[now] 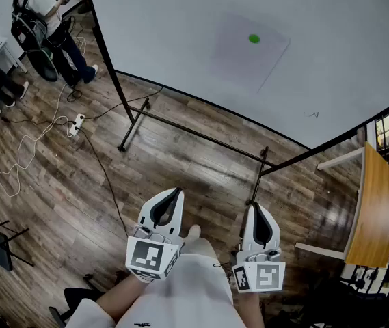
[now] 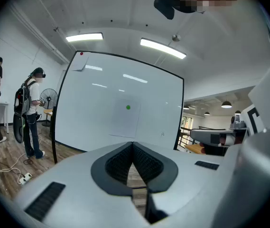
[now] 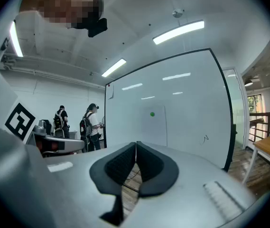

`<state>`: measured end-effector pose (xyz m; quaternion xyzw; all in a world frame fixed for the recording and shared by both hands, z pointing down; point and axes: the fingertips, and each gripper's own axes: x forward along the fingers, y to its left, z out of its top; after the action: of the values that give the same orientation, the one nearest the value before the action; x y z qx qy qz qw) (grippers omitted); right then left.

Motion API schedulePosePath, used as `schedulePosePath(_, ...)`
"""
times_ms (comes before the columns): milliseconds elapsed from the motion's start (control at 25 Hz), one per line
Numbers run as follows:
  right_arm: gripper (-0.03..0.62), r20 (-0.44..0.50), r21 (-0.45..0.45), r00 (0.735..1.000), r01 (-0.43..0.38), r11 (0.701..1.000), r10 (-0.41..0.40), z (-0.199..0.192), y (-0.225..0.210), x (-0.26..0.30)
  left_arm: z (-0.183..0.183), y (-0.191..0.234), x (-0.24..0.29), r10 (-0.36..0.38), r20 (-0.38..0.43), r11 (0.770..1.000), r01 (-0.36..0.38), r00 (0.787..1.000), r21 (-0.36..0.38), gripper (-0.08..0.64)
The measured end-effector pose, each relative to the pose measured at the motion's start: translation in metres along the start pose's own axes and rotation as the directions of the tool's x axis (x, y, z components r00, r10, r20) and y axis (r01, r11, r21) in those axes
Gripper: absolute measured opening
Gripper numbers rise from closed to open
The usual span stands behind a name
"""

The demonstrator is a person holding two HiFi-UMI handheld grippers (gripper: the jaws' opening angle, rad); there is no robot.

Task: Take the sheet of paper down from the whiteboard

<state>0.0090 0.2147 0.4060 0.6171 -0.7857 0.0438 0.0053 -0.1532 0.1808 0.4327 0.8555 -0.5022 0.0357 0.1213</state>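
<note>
Sheet of paper (image 1: 247, 57) under green magnet (image 1: 253, 39), whiteboard (image 1: 160, 33). Your left gripper (image 1: 178, 190), right gripper (image 1: 256, 206): jaws closed, empty. Approach, open one, pinch a lower corner.

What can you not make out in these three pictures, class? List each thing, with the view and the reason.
1. Sheet of paper, all views: any writing is too faint and small; only the green dot shows.
2. Scribble on the whiteboard, all views: too small to read.
3. Wooden table, head view: cut off by the right edge.
4. Red spot, left gripper view: too small to identify.
</note>
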Motion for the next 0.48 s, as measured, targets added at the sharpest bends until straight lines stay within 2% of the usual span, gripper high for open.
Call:
schedulePosePath(160, 0.002, 0.017, -0.011, 1.000, -0.018, 1.000, 0.018, 0.004, -0.008, -0.003, 0.012, -0.012, -0.005, -0.007, 0.033, 1.000, 0.006, 0.999, 0.028, 0.006)
schedulePosePath(320, 0.002, 0.051, -0.032, 0.998, -0.045, 0.998, 0.046, 0.012, -0.006, -0.010, 0.008, -0.021, -0.012, -0.003, 0.038, 0.999, 0.001, 0.999, 0.046, 0.006)
schedulePosePath(480, 0.002, 0.051, -0.011, 0.998, -0.036, 0.999, 0.037, 0.004, -0.020, -0.025, 0.005, -0.038, -0.018, -0.004, 0.044, 0.999, 0.002, 0.999, 0.054, 0.006)
